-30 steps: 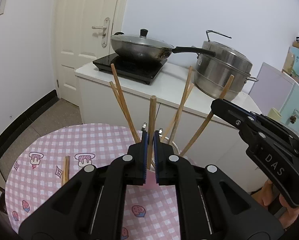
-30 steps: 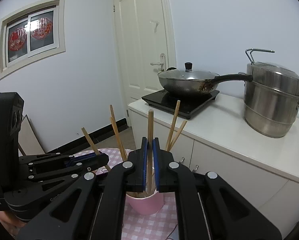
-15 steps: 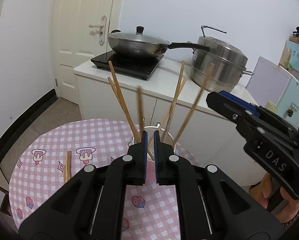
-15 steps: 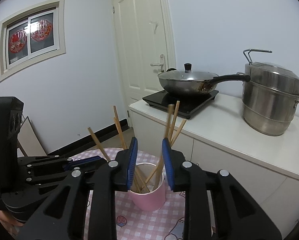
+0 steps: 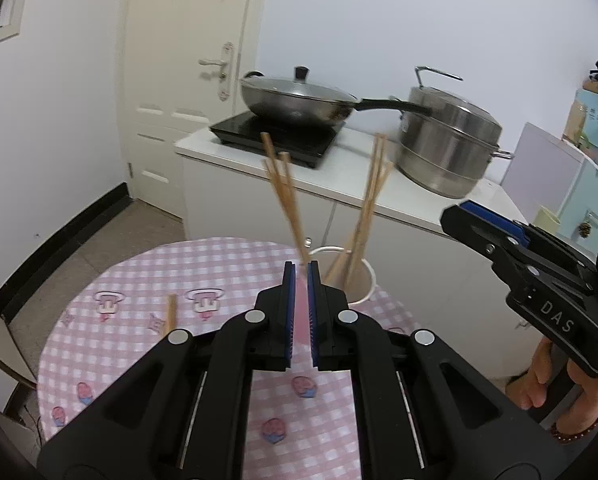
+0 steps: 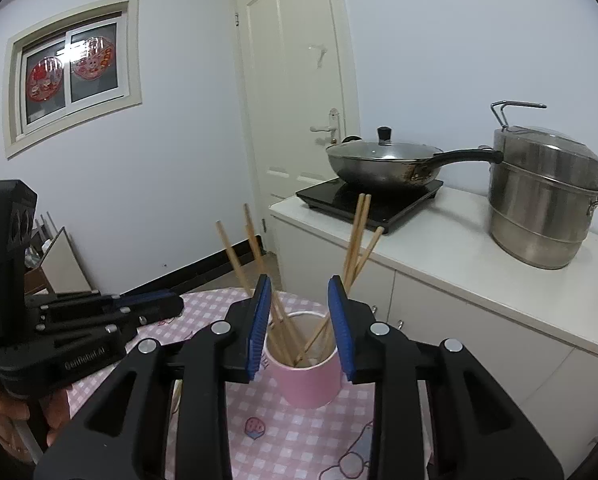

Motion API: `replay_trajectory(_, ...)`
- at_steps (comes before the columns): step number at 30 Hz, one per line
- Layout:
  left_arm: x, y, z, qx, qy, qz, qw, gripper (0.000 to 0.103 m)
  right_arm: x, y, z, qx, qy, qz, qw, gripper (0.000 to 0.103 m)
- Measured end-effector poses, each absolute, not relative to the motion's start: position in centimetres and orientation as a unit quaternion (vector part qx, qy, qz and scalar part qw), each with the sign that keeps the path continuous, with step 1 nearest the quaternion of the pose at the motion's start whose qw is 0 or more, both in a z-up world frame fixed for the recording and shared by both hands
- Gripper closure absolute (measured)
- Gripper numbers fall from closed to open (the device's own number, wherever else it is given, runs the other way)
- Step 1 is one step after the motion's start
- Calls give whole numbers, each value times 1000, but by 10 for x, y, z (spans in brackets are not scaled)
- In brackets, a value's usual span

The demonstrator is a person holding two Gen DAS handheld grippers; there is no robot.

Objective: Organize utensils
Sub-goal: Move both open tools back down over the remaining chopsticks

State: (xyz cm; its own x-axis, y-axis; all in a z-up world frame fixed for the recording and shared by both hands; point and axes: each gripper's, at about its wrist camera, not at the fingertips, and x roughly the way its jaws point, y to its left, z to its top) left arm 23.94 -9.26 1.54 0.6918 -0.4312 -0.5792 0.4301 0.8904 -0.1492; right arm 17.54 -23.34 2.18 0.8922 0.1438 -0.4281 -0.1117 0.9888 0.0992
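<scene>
A pink cup (image 6: 305,380) stands on the pink checked table (image 5: 139,336) and holds several wooden chopsticks (image 6: 355,240). In the left wrist view the cup's white rim (image 5: 369,278) shows just past my left gripper (image 5: 301,276), whose jaws stand nearly together with nothing between them. My right gripper (image 6: 299,292) is open and empty just above and in front of the cup. It also shows at the right of the left wrist view (image 5: 483,224). A loose chopstick pair (image 5: 171,314) lies on the table to the left.
A white counter (image 6: 479,264) behind the table carries an induction hob (image 6: 363,200) with a lidded wok (image 6: 383,160) and a steel steamer pot (image 6: 547,196). A white door (image 6: 299,92) is at the back. The table's edge curves round at the left.
Both grippers let go of the chopsticks they held; these dropped into the cup. The right jaws opened wide. Both grippers pulled back a little from the cup.
</scene>
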Motion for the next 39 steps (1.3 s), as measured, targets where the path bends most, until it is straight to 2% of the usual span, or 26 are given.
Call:
replay_trajectory(10, 228, -47, 12, -3, 294, -169, 941, 96, 175, -194, 10, 20, 239, 105, 965, 72)
replay_trajectory(28, 254, 38, -54, -28, 362, -124, 923, 95, 213, -113, -47, -21, 312, 172, 934, 71)
replay_trajectory(29, 257, 41, -59, -30, 369, -125, 920, 81, 215, -109, -51, -21, 317, 173, 932, 71)
replay_trajectory(30, 260, 44, -64, -35, 372, -123, 919, 72, 219, -105, -57, -23, 325, 175, 929, 71)
replay_trajectory(31, 260, 47, -66, -37, 370, -119, 920, 49, 224, -102, -63, -26, 333, 175, 926, 71)
replay_trajectory(32, 260, 49, -69, -39, 365, -113, 923, 42, 228, -98, -69, -28, 341, 175, 923, 71)
replay_trajectory(39, 278, 57, -95, -28, 392, -109, 913, 42, 255, -82, -105, -29, 398, 165, 902, 71)
